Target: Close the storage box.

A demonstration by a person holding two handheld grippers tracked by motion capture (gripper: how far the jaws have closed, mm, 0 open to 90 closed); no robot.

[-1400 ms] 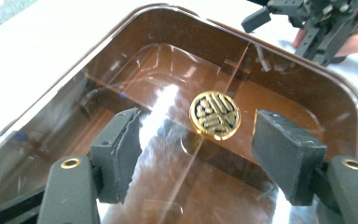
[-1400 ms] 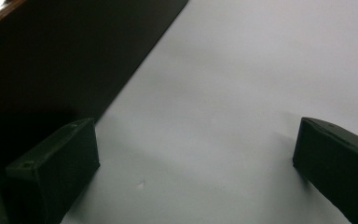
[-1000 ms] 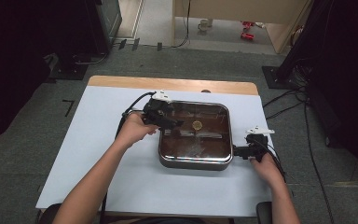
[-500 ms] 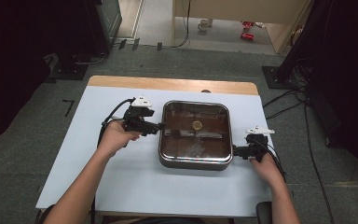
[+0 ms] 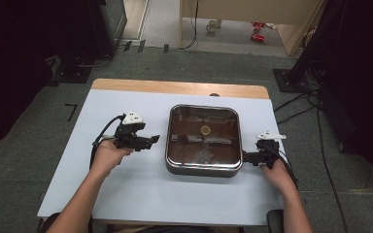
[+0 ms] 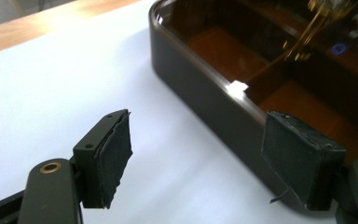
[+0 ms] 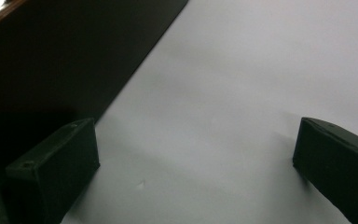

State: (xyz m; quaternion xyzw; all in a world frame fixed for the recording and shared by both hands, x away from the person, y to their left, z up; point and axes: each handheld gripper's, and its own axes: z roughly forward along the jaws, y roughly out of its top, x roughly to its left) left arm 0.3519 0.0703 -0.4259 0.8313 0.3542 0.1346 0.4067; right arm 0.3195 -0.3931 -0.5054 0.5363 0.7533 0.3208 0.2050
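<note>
A square dark pan (image 5: pixel 179 162) with a glass lid and a small brass knob (image 5: pixel 205 129) stands mid-table. My left gripper (image 5: pixel 151 140) hovers left of the pan, tips pointing toward it with a gap between. In the left gripper view its jaws have just been opening; the left gripper (image 6: pixel 205 158) is open with nothing between its pads, and the pan (image 6: pixel 200 84) lies ahead on the right. My right gripper (image 5: pixel 246 158) rests at the pan's right side. In the right gripper view the right gripper (image 7: pixel 196 172) is open over bare table, its left jaw beside the pan's dark wall (image 7: pixel 51 60).
A pale sheet covers the table (image 5: pixel 126 194), with a wooden strip (image 5: pixel 175 87) along the far edge. Cables trail from both grippers. Dark equipment and cables stand on the floor (image 5: pixel 315 92) beyond and to the right.
My left gripper has drawn back from over the pan's left edge, moving left and lower toward the table. The right gripper has stayed at the pan's right side.
</note>
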